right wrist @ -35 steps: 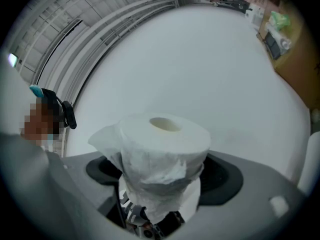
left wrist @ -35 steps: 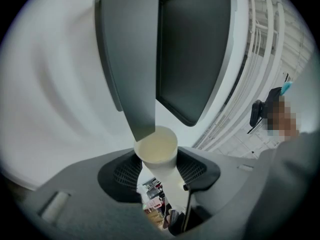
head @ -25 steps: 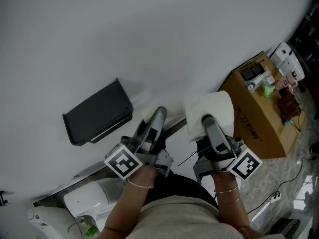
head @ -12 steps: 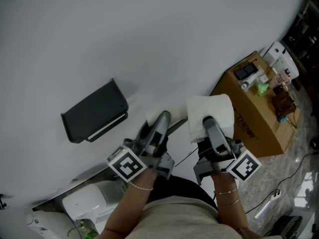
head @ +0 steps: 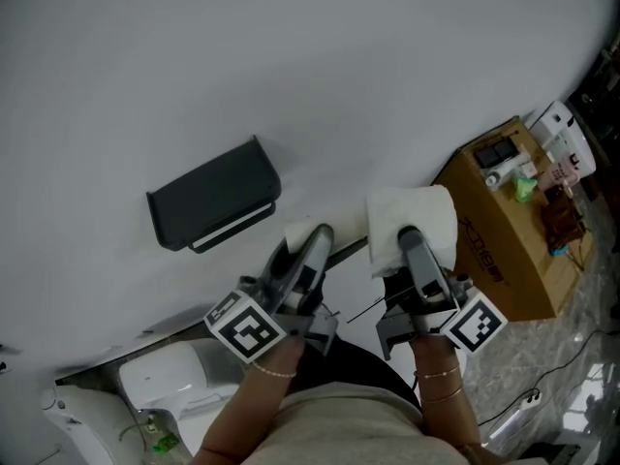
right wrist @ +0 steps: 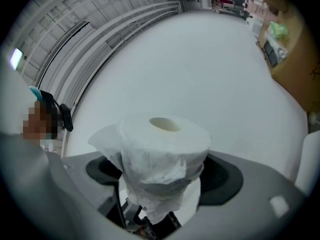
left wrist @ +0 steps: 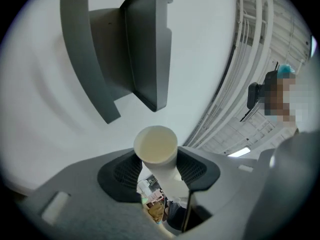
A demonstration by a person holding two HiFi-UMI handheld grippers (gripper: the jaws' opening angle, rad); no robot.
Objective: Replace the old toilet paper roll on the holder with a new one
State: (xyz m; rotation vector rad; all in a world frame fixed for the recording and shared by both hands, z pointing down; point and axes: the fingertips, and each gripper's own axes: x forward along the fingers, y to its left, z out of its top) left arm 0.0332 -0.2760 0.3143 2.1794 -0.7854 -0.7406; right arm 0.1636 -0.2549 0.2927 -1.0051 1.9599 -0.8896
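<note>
Against the white wall (head: pixel 291 66), left of a cardboard box (head: pixel 504 250), the dark holder (head: pixel 215 206) is hanging with no roll showing. The right gripper (head: pixel 412 245) is clamping the new toilet paper roll (right wrist: pixel 162 144) in its jaws, below and right of the holder. Light, soft and crushable, with a loose outer sheet, it is likely best gripped gently around its wound body. The left gripper (head: pixel 312 245) is pinching the bare cardboard tube (left wrist: pixel 156 146), light but easily flattened.
</note>
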